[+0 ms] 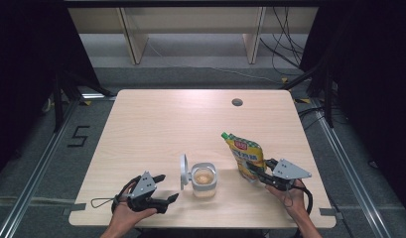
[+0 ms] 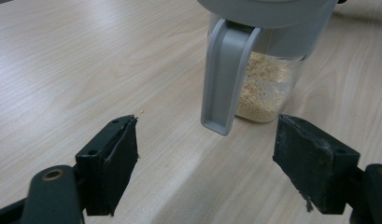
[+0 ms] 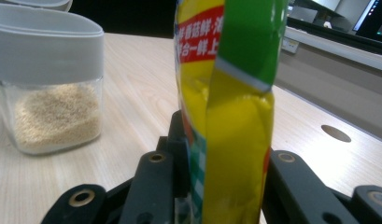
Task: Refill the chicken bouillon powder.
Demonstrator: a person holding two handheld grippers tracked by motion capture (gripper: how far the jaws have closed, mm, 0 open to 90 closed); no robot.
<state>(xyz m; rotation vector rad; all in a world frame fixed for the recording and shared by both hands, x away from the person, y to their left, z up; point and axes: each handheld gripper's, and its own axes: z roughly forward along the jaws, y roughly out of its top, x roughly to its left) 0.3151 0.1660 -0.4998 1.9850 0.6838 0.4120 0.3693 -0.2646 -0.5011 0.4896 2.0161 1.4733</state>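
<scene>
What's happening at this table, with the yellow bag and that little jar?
A person at a wooden table holds a two-jaw tool in each hand. The right tool is clamped on a yellow and green pouch, holding it upright beside a clear container of pale granules, whose grey flip lid stands open. The left tool rests open on the table, jaws pointing at the container without touching it. Nothing has been poured yet, as far as can be seen.

Even overhead light, blurred close-ups

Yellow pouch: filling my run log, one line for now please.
right gripper: shut on yellow pouch | left gripper: open, beside jar | jar lid: open
</scene>
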